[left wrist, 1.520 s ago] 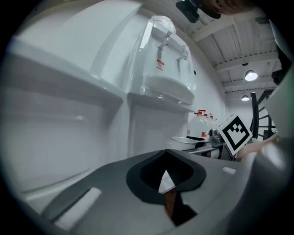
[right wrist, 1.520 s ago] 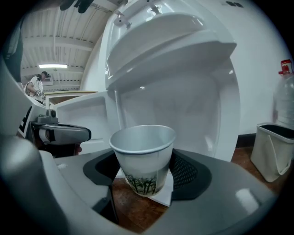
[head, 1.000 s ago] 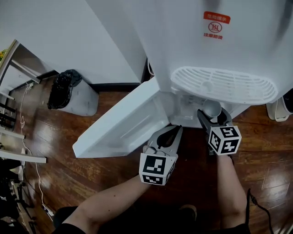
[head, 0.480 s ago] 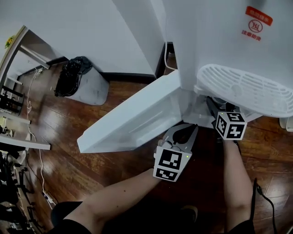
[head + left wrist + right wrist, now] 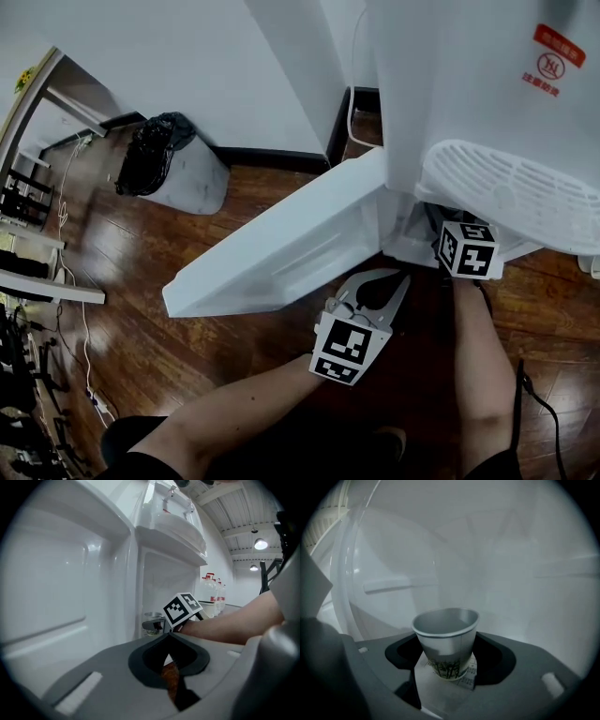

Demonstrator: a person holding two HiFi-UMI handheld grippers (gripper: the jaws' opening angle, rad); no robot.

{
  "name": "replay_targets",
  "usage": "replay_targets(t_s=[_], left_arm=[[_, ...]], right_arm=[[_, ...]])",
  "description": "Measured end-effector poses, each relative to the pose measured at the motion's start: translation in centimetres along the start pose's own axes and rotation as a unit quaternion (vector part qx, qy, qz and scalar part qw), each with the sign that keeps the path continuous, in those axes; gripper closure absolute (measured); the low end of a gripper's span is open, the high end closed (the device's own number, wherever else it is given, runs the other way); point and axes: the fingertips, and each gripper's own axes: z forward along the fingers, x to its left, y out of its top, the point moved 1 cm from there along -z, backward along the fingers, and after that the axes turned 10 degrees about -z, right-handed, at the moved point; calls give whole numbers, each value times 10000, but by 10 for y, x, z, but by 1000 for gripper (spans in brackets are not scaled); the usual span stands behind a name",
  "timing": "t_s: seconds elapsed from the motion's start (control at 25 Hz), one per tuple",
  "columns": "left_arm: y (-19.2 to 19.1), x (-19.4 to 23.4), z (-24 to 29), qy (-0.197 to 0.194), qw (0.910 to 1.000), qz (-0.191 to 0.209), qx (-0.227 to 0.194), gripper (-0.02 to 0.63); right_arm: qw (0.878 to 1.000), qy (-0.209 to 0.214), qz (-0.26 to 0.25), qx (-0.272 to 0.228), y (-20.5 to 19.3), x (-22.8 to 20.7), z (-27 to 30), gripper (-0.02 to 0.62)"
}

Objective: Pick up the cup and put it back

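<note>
Now the cup (image 5: 446, 634) sits between the fingers of the right gripper (image 5: 448, 654), low in the middle of the right gripper view. The fingers are spread wide yet pressed against its sides, and its rim looks slightly squashed. Compared with a second ago, the cup is deeper inside the open cabinet of the water dispenser (image 5: 469, 84). Its mouth is no longer visible from above, and only the marker cube peeks out under the drip tray (image 5: 506, 192) at the right of the head view. That suggests the put-back half of the task is under way, with the release not yet made. The right gripper view alone shows a printed white sheet (image 5: 464, 679) under the cup, though I cannot tell whether the base touches it. The left gripper view catches the cup from the side, beside the cube. The left gripper (image 5: 168, 638) hangs at centre frame outside the cabinet door (image 5: 291, 244), its fingers together and holding nothing.
</note>
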Motion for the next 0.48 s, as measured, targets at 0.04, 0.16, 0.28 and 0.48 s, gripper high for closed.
replay_targets(t_s=[0.04,0.16,0.28,0.48], left_arm=[[-1,0,-2,-6,10000,3,7,606],[-2,0,-7,-29,10000,-17,6,606],[0,-1,-10,-34,10000,-43,-19,606],[5,-2,-15,-4,10000,-66,-56,606]], right_arm=[[10000,-20,-1,-4,0,0,2,270],[10000,-58,-8,-30,2,0,7,270],[10000,-86,-4,-9,2,1,8,270],[9999,-71,-55,143,-8,4,6,264]])
